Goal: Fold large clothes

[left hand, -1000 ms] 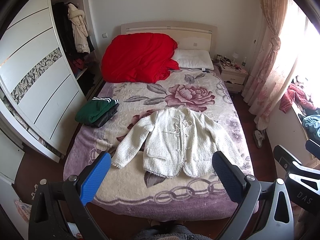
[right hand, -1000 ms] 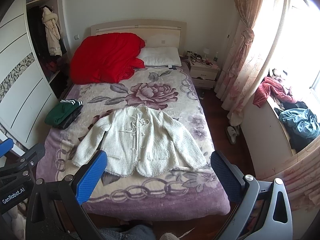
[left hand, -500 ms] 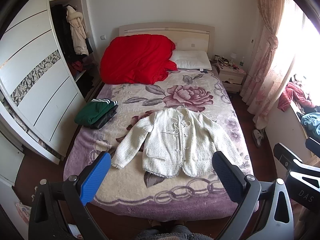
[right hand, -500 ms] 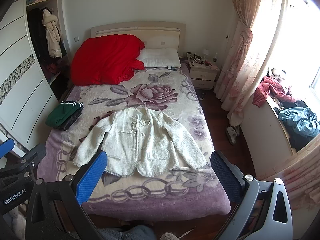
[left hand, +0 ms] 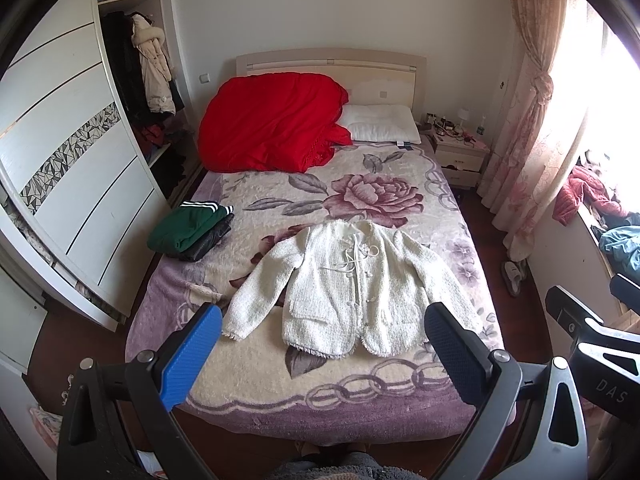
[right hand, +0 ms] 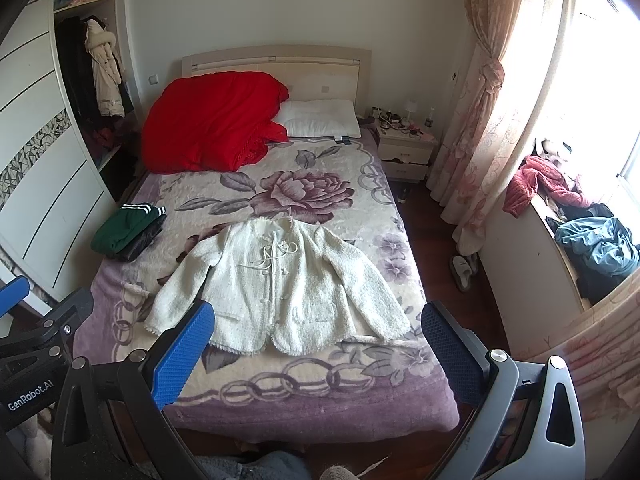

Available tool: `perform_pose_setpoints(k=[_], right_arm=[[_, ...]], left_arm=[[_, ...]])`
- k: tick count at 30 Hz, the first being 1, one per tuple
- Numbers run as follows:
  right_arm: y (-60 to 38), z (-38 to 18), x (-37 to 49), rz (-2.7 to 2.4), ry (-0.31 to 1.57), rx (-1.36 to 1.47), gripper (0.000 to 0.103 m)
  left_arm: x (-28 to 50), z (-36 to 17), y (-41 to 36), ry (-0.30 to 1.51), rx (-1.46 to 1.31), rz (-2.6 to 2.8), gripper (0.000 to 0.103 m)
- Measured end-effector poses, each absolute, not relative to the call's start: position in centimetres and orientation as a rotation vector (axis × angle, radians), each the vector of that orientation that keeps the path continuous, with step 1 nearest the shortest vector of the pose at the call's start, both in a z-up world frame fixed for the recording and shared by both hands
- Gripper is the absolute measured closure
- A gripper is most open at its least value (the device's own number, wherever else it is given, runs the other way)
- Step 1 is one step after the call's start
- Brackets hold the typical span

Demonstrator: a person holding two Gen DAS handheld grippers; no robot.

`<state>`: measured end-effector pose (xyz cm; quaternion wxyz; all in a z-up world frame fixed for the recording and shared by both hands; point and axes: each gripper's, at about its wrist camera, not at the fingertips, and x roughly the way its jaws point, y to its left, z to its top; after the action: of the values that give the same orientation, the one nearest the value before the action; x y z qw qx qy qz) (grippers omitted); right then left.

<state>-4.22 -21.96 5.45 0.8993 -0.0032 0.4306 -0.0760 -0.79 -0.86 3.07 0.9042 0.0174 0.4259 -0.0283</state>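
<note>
Wardrobe doors, white with a mosaic band (left hand: 76, 152), stand far left. Folded dark-green garment with white stripes (left hand: 186, 229) lies on the floral plush blanket's (left hand: 360, 384) left edge. Fluffy cream buttoned jacket (left hand: 352, 292) lies flat mid-bed, front up, sleeves spread, unfolded. Left gripper (left hand: 320, 344) and right gripper (right hand: 318, 342) hover at the foot, jaws wide apart, empty. Since a second ago the view has barely shifted, drifting slightly back; no fold begun. Pink curtain (right hand: 488, 92) hangs at right.

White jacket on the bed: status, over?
Left gripper and right gripper open, empty, short of the bed. White jacket flat, unfolded, sleeves spread. Folded green clothes off to its side, apart.
</note>
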Motion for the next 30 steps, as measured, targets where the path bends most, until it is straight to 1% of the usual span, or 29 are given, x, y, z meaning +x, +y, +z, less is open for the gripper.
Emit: perform_pose_setpoints(k=[4,5,6,9,25,30], right_arm=[[-22.0,5.4,-4.3,-0.156,0.889,-0.006,0.000],[-22.0,6.2,-4.0,-0.157,0.887,-0.006,0.000],[-22.1,8.4,-3.5,-0.156,0.886,-0.007,0.000],[-22.3,9.2,-3.3,-0.156,0.884,-0.005,0.000],[-22.4,9.0,-3.8,-0.157,0.879,-0.006,0.000],[-22.6,9.0,-3.5,-0.160,0.881,0.013,0.000]], left_arm=[[-0.6,3.1,-1.0,0.876,0.035,-0.058,0.000],[-0.5,3.2,-1.0,0.876,0.034,-0.058,0.000],[-0.5,3.2,-1.1,0.873,0.035,-0.058,0.000],[-0.6,3.2,-1.2,0.874,0.033,-0.058,0.000],[-0.9,3.0,-1.2,0.868,0.029,-0.064,0.000],[0.2,1.9,-1.4,0.852,0.029,-0.054,0.000]])
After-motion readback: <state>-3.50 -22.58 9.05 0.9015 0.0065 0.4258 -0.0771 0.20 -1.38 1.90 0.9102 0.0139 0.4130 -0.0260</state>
